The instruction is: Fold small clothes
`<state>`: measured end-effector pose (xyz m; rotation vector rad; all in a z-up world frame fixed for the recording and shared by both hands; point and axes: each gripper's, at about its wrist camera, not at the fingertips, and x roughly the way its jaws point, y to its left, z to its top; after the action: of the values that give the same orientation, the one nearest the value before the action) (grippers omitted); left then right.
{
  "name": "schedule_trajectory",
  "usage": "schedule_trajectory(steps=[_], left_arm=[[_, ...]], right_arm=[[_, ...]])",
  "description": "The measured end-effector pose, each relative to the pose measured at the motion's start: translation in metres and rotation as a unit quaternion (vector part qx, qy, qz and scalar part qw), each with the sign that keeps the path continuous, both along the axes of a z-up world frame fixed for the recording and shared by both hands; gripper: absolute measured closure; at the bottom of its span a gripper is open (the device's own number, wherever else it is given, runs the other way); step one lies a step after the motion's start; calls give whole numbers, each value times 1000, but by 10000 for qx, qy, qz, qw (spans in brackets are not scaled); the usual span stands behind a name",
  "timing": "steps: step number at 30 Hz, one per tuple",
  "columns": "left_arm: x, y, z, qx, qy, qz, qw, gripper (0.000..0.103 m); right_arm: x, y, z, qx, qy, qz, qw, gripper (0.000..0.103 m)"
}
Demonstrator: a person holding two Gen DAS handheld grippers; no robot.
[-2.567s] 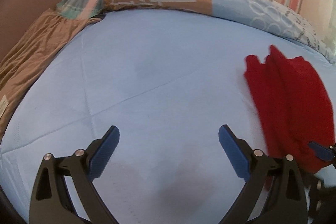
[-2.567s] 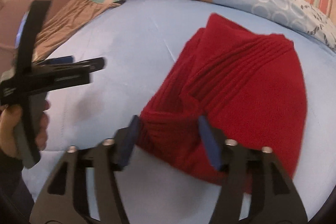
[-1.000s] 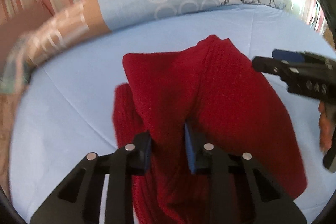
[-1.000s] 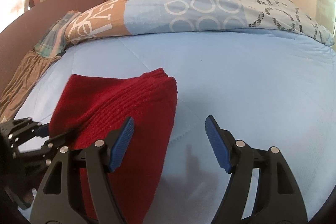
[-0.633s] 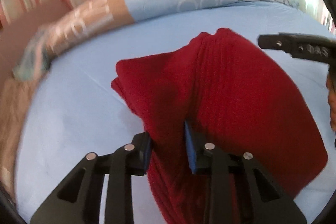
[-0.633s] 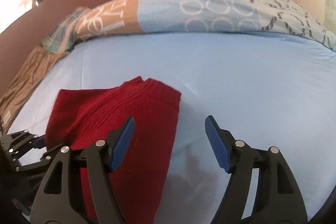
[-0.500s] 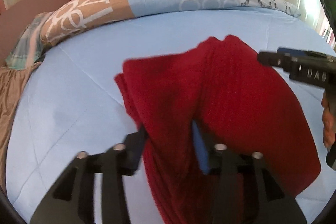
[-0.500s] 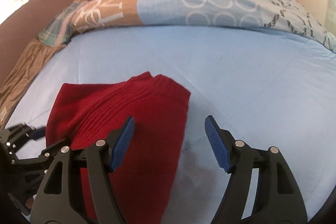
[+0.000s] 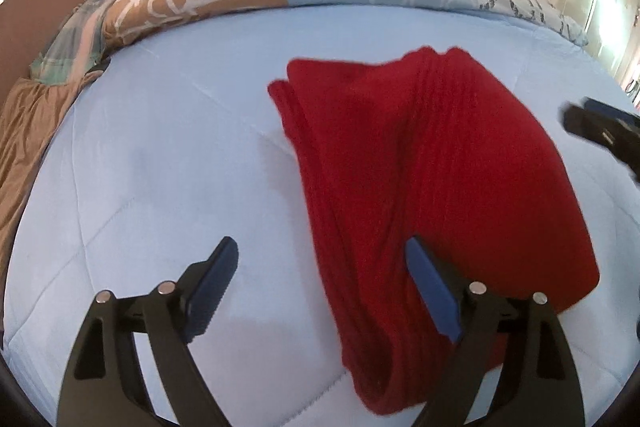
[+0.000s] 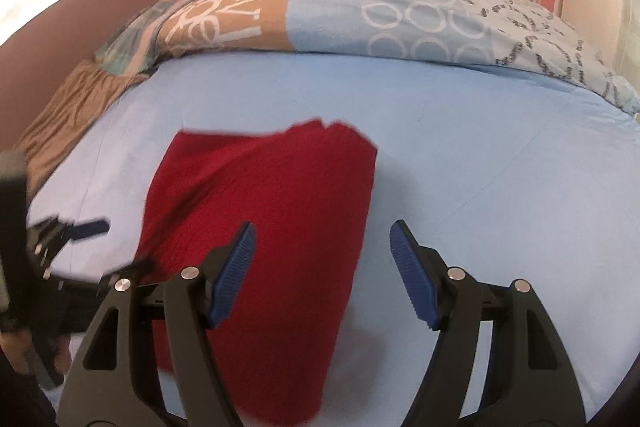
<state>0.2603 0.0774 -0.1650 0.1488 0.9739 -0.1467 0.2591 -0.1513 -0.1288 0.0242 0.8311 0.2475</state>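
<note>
1. Lying folded on the blue bedcover, the red knit garment sits mid-bed, well apart from the patterned duvet bunched at the far edge.
2. Handling, my guess: soft, limp, light, thick ribbed knit w/ several layers. Should drape and sag if lifted by one point; not slippery, not fragile, ribs give the pads good bite.
3. Where to grab: a doubled outer edge or corner, pinching all layers together; both grippers on matching corners to keep the fold square.
4. Left gripper: jaws opening, spread wide; near edge of the knit lies between them, right pad just beside the cloth, not pinching.
5. Right gripper: jaws spread, nothing pinched; garment's right edge below the gap.
6. Count: 1 red garment, 2 grippers, 1 duvet, 1 brown cloth at left.
</note>
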Motion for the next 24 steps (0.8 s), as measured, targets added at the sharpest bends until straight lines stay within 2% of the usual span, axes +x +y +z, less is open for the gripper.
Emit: schedule_trajectory(steps=[3, 7, 10, 11, 14, 16, 18, 20, 24], left_arm=[[0, -3, -5, 172, -29, -34, 9998, 17], [11, 1, -11, 320, -112, -107, 9994, 16], [19, 12, -13, 219, -44, -195, 9996, 14], [20, 13, -14, 218, -15, -239, 9995, 11], [14, 14, -10, 168, -27, -403, 9990, 11], [2, 14, -2, 165, -100, -457, 9988, 11], [-7, 16, 2, 164, -70, -430, 9989, 4], [-13, 20, 2, -127, 142, -418, 9989, 2], [-17, 27, -8, -860, 539, -291, 9944, 2]], right_arm=[[-31, 5, -7, 131, 239, -13, 9996, 33], [-52, 14, -23, 12, 414, -53, 9991, 33], [-62, 19, -33, 42, 516, -97, 9986, 33], [-65, 23, -38, -23, 524, -80, 9986, 33], [-66, 28, -50, -197, 589, 12, 9981, 33], [-69, 26, -44, -151, 488, 63, 9987, 32], [-74, 20, -33, -44, 330, 66, 9994, 15], [-79, 12, -25, -42, 145, 4, 9999, 12], [-82, 1, -21, -133, 85, -124, 9998, 12]])
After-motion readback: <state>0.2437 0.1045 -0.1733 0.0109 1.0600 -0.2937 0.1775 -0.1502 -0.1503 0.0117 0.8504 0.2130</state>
